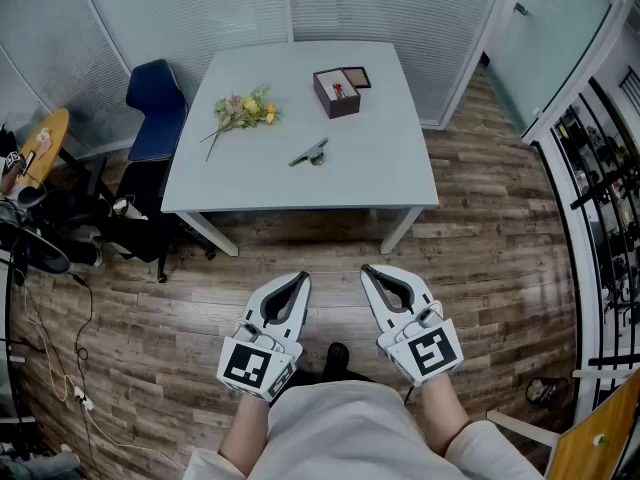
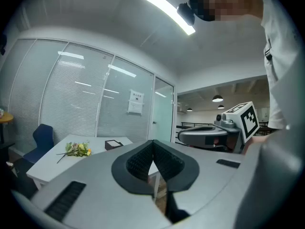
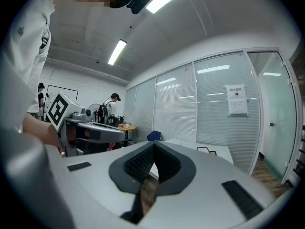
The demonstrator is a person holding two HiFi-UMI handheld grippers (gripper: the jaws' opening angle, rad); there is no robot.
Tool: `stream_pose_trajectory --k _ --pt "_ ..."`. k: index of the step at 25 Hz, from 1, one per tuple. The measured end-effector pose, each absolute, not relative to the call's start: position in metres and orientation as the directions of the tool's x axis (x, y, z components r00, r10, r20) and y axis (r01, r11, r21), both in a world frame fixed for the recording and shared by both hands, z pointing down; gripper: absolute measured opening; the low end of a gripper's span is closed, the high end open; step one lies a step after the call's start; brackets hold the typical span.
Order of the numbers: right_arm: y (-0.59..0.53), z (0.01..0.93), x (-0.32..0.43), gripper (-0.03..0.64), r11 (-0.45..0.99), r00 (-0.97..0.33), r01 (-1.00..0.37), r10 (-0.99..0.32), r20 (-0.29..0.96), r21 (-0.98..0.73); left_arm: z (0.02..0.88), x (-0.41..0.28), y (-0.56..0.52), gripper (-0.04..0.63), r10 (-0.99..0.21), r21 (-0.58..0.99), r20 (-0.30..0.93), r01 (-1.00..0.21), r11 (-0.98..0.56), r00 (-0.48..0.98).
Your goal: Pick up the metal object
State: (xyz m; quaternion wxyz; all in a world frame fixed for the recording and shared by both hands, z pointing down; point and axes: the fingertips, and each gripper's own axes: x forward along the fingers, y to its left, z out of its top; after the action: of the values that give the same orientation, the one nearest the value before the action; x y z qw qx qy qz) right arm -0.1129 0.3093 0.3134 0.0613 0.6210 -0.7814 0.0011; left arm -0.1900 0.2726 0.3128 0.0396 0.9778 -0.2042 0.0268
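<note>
Head view puts the metal object (image 1: 310,155) on the table (image 1: 400,183), well ahead of your left gripper (image 1: 302,278) and right gripper (image 1: 367,270), both closed on nothing, so reaching in unopened would just shove it toward the flowers (image 1: 243,111)

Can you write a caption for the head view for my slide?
Left gripper and right gripper, both shut, face a table holding the metal object.
</note>
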Motion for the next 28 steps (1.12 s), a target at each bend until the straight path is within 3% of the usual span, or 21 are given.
stream_pose_trajectory --k 28 --pt "0.319 0.308 -0.088 0.012 0.231 -0.229 -0.972 -0.972 0.054 0.048 0.313 -0.154 0.285 0.023 -0.367 0.066 0.073 -0.371 -0.926 0.927"
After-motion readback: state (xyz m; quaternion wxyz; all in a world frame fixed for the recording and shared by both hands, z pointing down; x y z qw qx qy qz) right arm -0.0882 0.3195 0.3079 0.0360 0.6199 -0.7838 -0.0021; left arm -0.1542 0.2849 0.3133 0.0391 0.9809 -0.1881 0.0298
